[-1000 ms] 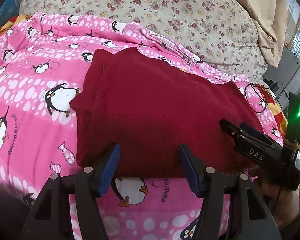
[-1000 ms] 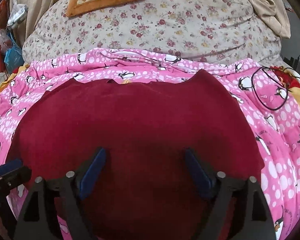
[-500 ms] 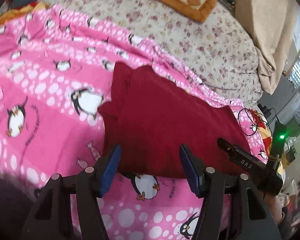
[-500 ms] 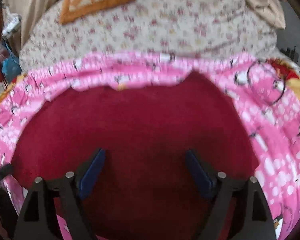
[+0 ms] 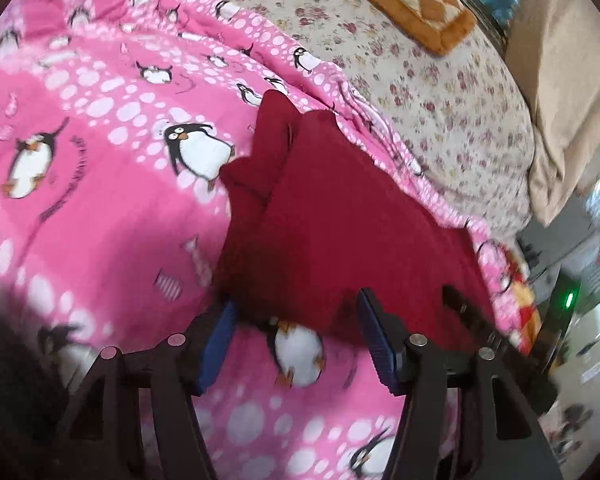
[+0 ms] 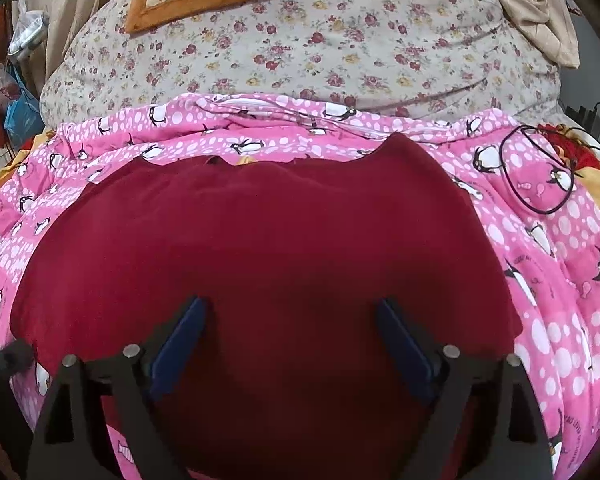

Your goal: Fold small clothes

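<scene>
On the pink penguin-print quilt (image 6: 548,264) covering the bed, a dark red folded fleece garment (image 6: 260,248) is laid flat. Its near edge is straddled by the left gripper (image 5: 296,344), jaws apart, nothing pinched. Right gripper (image 6: 292,332) is spread wide over the cloth, just been opening.

Black cable loop (image 6: 540,172) — right-side snag
</scene>
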The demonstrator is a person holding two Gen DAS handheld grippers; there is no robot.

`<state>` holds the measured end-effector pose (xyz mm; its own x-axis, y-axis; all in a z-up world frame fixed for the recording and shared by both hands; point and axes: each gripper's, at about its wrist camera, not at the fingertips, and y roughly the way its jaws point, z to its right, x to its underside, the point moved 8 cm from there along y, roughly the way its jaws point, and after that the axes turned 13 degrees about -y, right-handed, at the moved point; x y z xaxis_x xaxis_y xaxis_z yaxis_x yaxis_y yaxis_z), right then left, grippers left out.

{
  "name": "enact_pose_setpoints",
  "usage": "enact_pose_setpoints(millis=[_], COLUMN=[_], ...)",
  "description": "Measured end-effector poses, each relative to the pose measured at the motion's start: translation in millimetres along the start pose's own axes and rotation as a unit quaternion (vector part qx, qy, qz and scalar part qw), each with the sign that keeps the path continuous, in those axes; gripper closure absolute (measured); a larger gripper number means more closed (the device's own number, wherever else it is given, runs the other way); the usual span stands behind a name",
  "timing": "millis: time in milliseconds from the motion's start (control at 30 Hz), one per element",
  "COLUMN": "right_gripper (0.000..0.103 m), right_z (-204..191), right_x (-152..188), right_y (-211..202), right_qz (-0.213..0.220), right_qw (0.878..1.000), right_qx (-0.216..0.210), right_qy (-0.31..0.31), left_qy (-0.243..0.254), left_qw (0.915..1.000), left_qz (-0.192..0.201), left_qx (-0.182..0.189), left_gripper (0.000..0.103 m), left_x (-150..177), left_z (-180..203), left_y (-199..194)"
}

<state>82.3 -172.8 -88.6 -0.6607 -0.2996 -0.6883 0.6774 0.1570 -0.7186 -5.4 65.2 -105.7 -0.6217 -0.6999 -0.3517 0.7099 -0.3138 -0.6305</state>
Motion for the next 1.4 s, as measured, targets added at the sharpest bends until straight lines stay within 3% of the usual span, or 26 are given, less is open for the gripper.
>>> enact_pose_setpoints(millis=[100, 200, 267, 367, 433, 533, 700, 767, 800, 867, 1000, 1033, 1167, 1233, 1333, 1400], right_gripper=[0.011, 0.011, 0.012, 0.017, 0.017, 0.017, 0.017, 0.017, 0.017, 0.017, 0.017, 0.016, 0.016, 0.016, 0.016, 0.016], right_z=[0, 0, 1, -1, -3, -7, -7, -6, -7, -7, -8, -8, -8, -9, -9, -9], right_x=[0, -1, -3, -14, -22, -25, -9, -7, -7, -5, -4, -4, -4, -4, -4, -4], right_y=[0, -1, -5, -18, -29, -28, -1, -2, -2, -2, -2, -1, -1, -1, 0, 0], right_qz=[0.002, 0.006, 0.014, 0.056, 0.087, 0.092, 0.026, 0.031, 0.030, 0.030, 0.029, 0.028, 0.026, 0.026, 0.026, 0.025], right_qw=[1.000, 1.000, 1.000, 0.998, 0.996, 0.996, 0.999, 0.999, 0.999, 0.999, 0.999, 0.999, 0.999, 0.999, 0.999, 0.999], right_qx=[0.003, 0.003, 0.003, -0.011, -0.011, -0.007, -0.013, -0.009, -0.008, -0.008, -0.009, -0.010, -0.010, -0.010, -0.012, -0.011], right_qy=[-0.002, -0.002, -0.001, 0.000, -0.007, -0.016, -0.013, -0.014, -0.015, -0.016, -0.017, -0.017, -0.017, -0.017, -0.017, -0.017], left_qy=[-0.048, -0.059, -0.058, -0.060, -0.036, -0.022, -0.048, -0.038, -0.031, -0.027, -0.027, -0.019, -0.016, 0.001, 0.008, -0.003], left_qw=[0.9986, 0.9979, 0.9982, 0.9978, 0.9991, 0.9993, 0.9967, 0.9955, 0.9946, 0.9939, 0.9976, 0.9976, 0.9895, 0.9859, 0.9857, 0.9874], left_qz=[-0.008, -0.014, -0.016, -0.023, -0.013, -0.020, -0.066, -0.086, -0.098, -0.107, -0.046, -0.048, -0.144, -0.165, -0.165, -0.156], left_qx=[0.022, 0.020, -0.009, -0.014, -0.015, -0.022, 0.003, 0.011, 0.008, -0.001, -0.044, -0.046, 0.007, 0.029, 0.037, 0.028], left_gripper=[0.061, 0.065, 0.093, 0.102, 0.102, 0.100, 0.079, 0.064, 0.063, 0.063, 0.062, 0.061, 0.061, 0.061, 0.064, 0.079], left_x=[-16, -23, -26, -30, -29, -28, -35, -38, -42, -52, -98, -107, -102, -96, -98, -102], left_z=[-2, 0, -3, -2, 5, 4, 0, 7, 11, 12, 3, 3, 15, 27, 32, 27], left_y=[8, 12, 14, 14, 11, 15, 28, 32, 34, 35, 28, 34, 72, 79, 85, 90])
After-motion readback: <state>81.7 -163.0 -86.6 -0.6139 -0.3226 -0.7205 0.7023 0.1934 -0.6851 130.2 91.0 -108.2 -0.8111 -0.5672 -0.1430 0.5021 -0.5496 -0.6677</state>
